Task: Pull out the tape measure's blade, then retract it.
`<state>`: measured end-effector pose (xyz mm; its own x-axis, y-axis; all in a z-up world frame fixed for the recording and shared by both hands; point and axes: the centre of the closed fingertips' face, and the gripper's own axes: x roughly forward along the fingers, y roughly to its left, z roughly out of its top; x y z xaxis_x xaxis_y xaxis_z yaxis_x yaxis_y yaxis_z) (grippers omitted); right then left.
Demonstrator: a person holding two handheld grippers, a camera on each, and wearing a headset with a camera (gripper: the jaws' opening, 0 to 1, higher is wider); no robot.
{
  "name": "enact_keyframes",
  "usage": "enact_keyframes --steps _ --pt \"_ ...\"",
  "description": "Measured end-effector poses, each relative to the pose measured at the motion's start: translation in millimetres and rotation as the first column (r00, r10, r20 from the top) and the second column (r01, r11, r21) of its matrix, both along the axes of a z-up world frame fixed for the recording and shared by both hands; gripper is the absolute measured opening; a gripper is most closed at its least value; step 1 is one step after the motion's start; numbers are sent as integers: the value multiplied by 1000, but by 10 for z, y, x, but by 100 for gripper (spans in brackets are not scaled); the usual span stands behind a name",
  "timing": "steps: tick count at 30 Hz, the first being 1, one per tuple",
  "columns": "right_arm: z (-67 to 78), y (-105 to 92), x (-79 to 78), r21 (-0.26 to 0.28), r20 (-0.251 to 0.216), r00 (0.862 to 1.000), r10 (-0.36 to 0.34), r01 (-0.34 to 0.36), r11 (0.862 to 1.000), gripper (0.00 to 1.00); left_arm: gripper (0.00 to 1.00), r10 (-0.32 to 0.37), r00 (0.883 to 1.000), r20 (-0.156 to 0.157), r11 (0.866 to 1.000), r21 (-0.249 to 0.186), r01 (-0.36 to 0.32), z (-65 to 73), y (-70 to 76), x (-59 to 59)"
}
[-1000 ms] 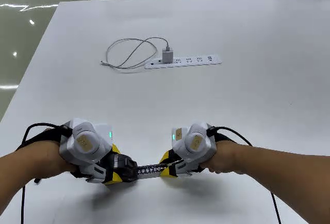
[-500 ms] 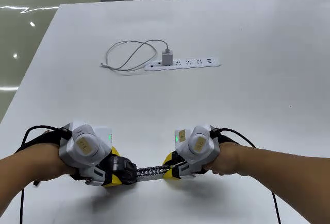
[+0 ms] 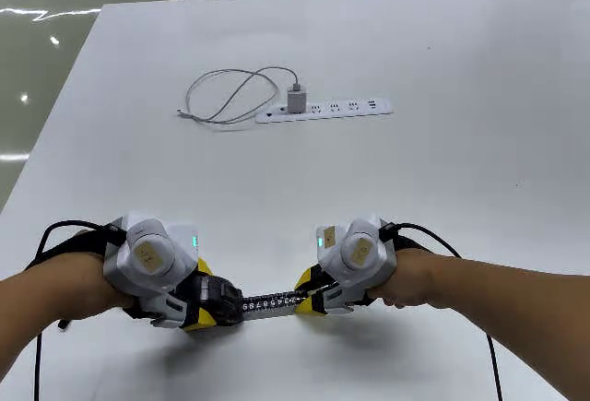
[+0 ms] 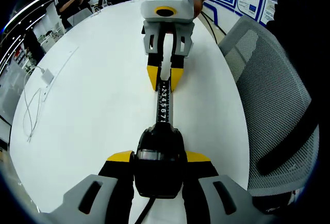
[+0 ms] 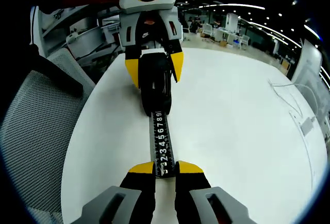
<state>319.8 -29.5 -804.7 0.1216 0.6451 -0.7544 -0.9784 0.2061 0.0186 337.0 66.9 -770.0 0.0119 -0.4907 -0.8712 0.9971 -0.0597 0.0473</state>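
Nearest in, a grey mesh chair (image 4: pixel 273 95) sits tucked against the near edge of the white table (image 3: pixel 415 69). Just past it the two grippers face each other, low over the tabletop. The left hand (image 3: pixel 78 286) has the left gripper (image 3: pixel 205 302) clamped around the black tape measure case (image 3: pixel 224 301), a yellow fingertip on either side. A short run of blade (image 3: pixel 267 304) comes out of the case's mouth, straight across to the right gripper (image 3: pixel 311 294). That one, in the right hand (image 3: pixel 406 279), has its jaws pinched tight on the blade's tip. In the right gripper view the numbers one to nine read along the exposed strip. Whether the blade touches the table, I can't tell. Farther up, well apart from the action, lies a white power strip (image 3: pixel 327 109). A white charger (image 3: pixel 296 100) is plugged into it, and its white cable (image 3: pixel 226 97) loops off to the left.
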Motion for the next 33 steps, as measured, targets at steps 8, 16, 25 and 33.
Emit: enact_keyframes --steps 8,16,25,33 --pt "-8 -31 -1 -1 -1 1000 -5 5 1000 9 31 1 1000 0 1000 1 -1 3 2 -1" --pt "-7 -85 -5 -3 -4 1000 -10 10 1000 9 31 1 1000 1 1000 2 -1 0 -2 2" --pt "-9 -130 -9 -8 -5 1000 -16 15 1000 9 31 1 1000 2 1000 4 -1 2 -4 0" --pt "-13 -178 -16 -10 -7 1000 -23 23 1000 9 31 1 1000 2 1000 4 -1 -2 -6 1"
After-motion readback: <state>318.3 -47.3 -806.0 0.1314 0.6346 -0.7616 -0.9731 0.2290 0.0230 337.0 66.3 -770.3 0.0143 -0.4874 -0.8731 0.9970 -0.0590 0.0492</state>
